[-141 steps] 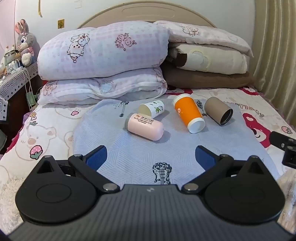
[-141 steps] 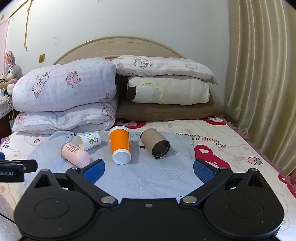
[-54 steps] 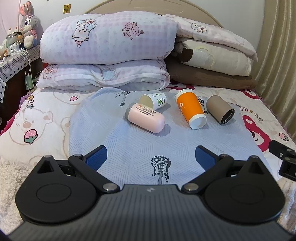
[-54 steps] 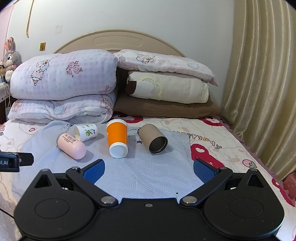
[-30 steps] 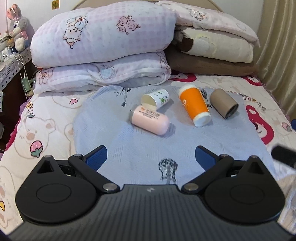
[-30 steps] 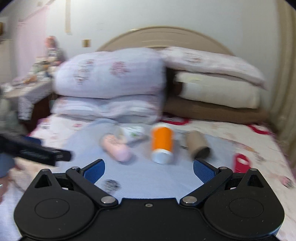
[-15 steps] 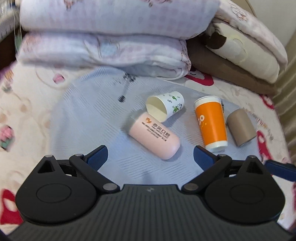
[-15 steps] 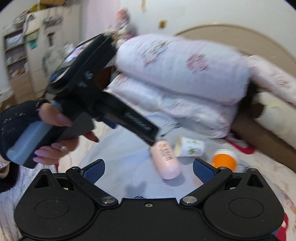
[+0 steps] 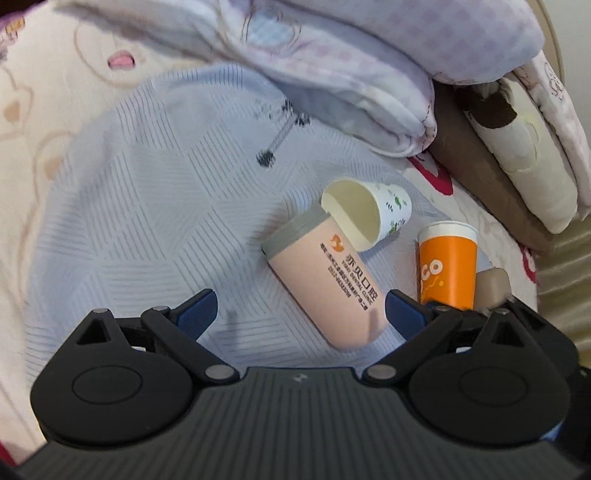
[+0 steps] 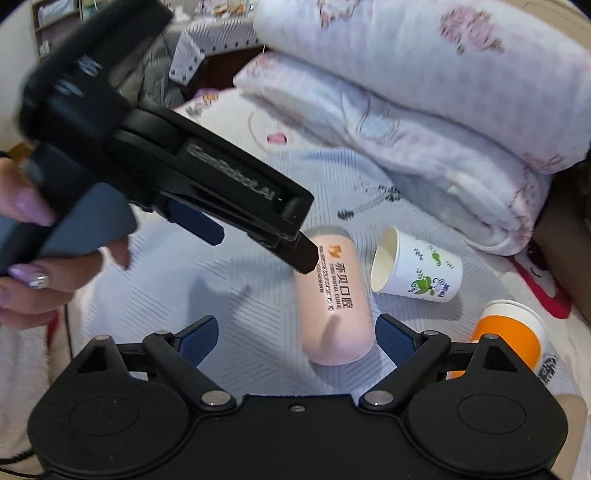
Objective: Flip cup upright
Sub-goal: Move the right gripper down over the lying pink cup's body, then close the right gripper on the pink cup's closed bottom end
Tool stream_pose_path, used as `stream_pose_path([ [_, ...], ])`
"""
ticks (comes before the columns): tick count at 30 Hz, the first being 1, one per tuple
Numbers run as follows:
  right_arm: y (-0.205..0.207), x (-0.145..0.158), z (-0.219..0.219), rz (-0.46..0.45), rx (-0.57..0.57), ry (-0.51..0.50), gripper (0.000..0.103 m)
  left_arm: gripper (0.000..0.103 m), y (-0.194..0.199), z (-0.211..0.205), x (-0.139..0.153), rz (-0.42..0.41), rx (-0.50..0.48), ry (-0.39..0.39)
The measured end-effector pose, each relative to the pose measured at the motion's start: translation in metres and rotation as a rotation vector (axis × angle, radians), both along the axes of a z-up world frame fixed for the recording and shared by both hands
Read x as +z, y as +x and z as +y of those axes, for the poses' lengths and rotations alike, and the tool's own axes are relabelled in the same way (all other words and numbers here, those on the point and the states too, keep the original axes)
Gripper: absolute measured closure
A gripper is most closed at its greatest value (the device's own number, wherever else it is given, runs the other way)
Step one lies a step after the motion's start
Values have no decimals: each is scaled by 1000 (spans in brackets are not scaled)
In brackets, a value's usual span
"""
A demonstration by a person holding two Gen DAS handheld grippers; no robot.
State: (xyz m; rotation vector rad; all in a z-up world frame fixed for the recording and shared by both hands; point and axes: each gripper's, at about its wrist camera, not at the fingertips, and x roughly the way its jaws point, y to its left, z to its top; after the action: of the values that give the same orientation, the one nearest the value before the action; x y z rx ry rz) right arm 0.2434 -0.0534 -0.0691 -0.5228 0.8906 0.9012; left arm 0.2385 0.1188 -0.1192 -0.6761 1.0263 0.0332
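Observation:
A pink cup (image 9: 325, 284) with a grey rim lies on its side on the blue-grey mat (image 9: 147, 206); it also shows in the right wrist view (image 10: 334, 295). My left gripper (image 9: 299, 314) is open and hovers just above the cup's closed end. My right gripper (image 10: 295, 338) is open, close to the cup's near end. The left gripper body (image 10: 177, 170) crosses the right wrist view above the cup. A white paper cup (image 9: 369, 214) lies beside the pink one, also seen in the right wrist view (image 10: 413, 271). An orange cup (image 9: 447, 266) lies to the right.
A brown cup (image 9: 491, 288) lies behind the orange one. Stacked pillows and folded quilts (image 9: 369, 59) border the mat at the back. The orange cup shows at the right wrist view's right edge (image 10: 511, 332). A cluttered side table (image 10: 207, 33) stands left of the bed.
Both grippers have moved in and down toward the pink cup. The right gripper swung left, so the left gripper now fills its view. The cups have not moved.

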Motion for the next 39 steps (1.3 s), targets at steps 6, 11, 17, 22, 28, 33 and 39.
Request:
stream_pose_path([
  [6, 28, -28, 17, 3, 30, -121, 17, 13, 5, 1, -16, 31, 15, -67],
  [11, 44, -45, 23, 22, 50, -170, 24, 14, 5, 2, -16, 24, 21, -68],
  [17, 56, -59, 25, 1, 5, -169, 24, 15, 4, 6, -19, 34, 27, -80],
  [22, 54, -52, 17, 31, -27, -125, 36, 15, 4, 11, -23, 43, 36, -105],
  [28, 38, -30, -2, 9, -89, -128, 36, 15, 6, -1, -28, 73, -26, -111],
  [33, 20, -22, -27, 17, -149, -143, 36, 15, 3, -13, -25, 64, -76, -123],
  [39, 0, -15, -59, 20, -191, -134, 36, 15, -7, -34, -17, 53, -159, -165],
])
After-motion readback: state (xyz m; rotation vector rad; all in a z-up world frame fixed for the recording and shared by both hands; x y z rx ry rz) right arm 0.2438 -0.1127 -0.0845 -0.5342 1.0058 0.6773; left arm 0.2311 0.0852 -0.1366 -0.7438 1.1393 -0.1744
